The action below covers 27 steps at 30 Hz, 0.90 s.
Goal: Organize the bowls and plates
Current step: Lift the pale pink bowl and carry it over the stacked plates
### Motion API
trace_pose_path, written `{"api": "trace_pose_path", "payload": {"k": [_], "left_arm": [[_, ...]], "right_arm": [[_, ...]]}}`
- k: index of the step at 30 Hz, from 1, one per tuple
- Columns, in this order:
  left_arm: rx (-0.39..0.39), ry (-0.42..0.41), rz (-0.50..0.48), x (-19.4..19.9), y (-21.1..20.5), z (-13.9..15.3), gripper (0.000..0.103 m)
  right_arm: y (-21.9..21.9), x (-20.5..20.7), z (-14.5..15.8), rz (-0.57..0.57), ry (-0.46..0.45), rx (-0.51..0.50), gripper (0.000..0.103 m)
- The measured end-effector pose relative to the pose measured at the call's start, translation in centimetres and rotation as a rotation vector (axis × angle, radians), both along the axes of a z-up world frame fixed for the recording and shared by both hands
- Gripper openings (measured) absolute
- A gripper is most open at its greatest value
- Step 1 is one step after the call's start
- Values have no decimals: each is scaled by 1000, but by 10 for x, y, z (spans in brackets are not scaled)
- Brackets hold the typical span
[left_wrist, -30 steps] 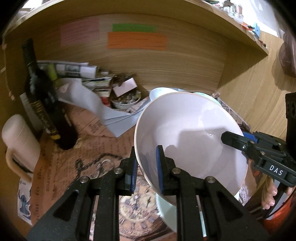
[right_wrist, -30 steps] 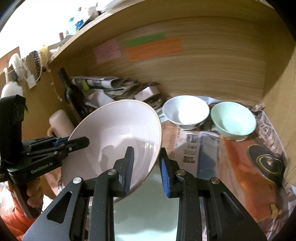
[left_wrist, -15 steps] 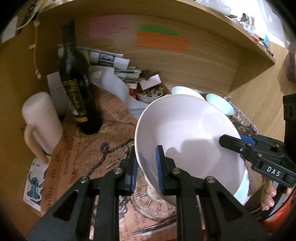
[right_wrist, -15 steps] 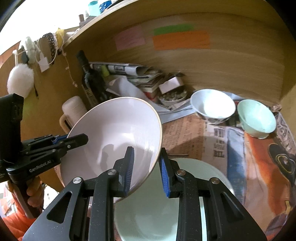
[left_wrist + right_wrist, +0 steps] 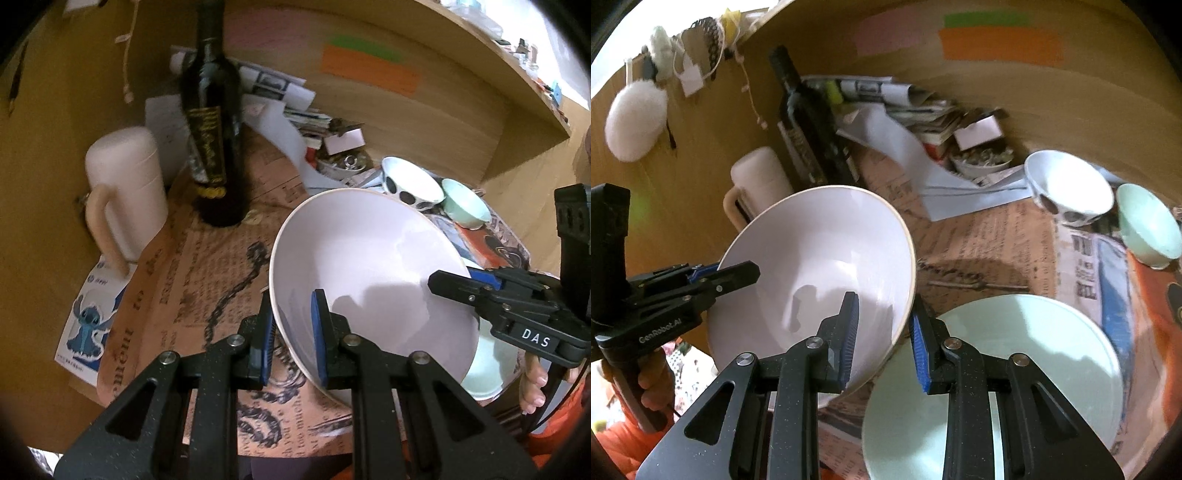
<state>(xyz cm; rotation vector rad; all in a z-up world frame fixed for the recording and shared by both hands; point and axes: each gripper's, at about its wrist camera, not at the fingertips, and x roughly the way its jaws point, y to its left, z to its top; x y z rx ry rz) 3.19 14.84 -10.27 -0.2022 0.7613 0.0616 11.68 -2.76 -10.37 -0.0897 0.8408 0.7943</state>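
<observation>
A large pale pink bowl (image 5: 369,273) (image 5: 820,254) hangs tilted above the table, gripped on opposite sides of its rim. My left gripper (image 5: 291,321) is shut on the near rim, one pad inside the bowl and one outside. My right gripper (image 5: 884,321) is shut on the rim the same way. Each gripper shows in the other's view: the right gripper (image 5: 456,280) and the left gripper (image 5: 735,271). A pale green plate (image 5: 1015,369) (image 5: 487,362) lies flat to the right of the bowl, partly under it. A white bowl with dark spots (image 5: 1067,188) (image 5: 410,181) and a mint bowl (image 5: 1148,225) (image 5: 465,203) stand at the back right.
A dark wine bottle (image 5: 212,140) (image 5: 805,122) and a cream mug (image 5: 125,188) (image 5: 757,177) stand at the back left by the wooden wall. Papers and a small dish of clutter (image 5: 979,158) fill the back middle. Printed newspaper (image 5: 207,280) covers the table.
Both grippers have carried the pink bowl to the left and a little lower, off the green plate and closer to the bottle and mug. Both grips are unchanged.
</observation>
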Motion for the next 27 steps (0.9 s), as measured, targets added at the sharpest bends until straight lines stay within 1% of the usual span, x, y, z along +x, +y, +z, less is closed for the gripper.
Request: {"api": "trace_pose_path", "payload": {"k": [7, 14, 22, 24, 27], "left_arm": [[-17, 49, 30, -2, 15, -19, 18], [-31, 88, 27, 3, 22, -34, 18], [-24, 91, 16, 7, 23, -40, 18], [-27, 90, 19, 7, 23, -40, 18], [-29, 92, 22, 8, 23, -40, 18]], "right_arm": [[23, 4, -17, 37, 39, -51, 25], [33, 9, -31, 48, 75, -92, 25], [37, 8, -33, 49, 54, -115, 25], [38, 7, -33, 58, 47, -122, 27], [37, 7, -33, 64, 42, -119, 27]]}}
